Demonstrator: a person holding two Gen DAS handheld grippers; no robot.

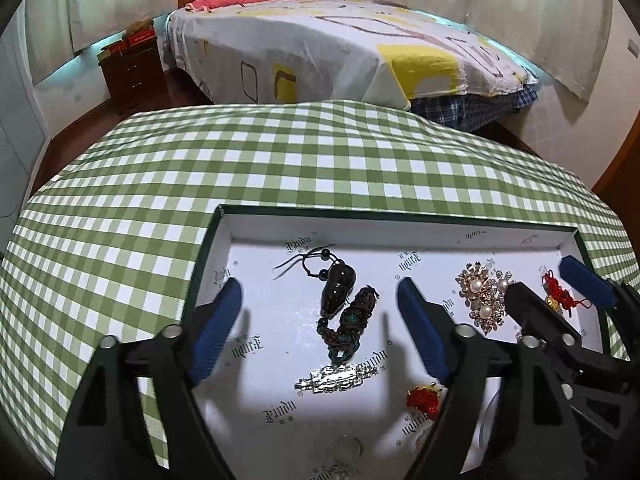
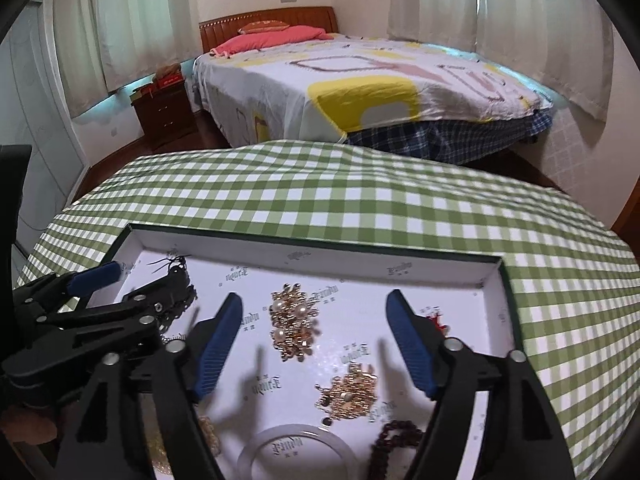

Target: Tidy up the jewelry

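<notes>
A white-lined tray sits on the green checked table and shows in the right wrist view too. My left gripper is open over a dark gourd pendant, a braided cord charm and a silver clasp. My right gripper is open over a gold pearl brooch, with a second gold brooch nearer the camera. The right gripper also shows in the left wrist view, and the left gripper in the right wrist view. Both hold nothing.
A red knot charm, a red charm with a gold bead, a clear bangle and dark red beads lie in the tray. A bed and a nightstand stand beyond the table.
</notes>
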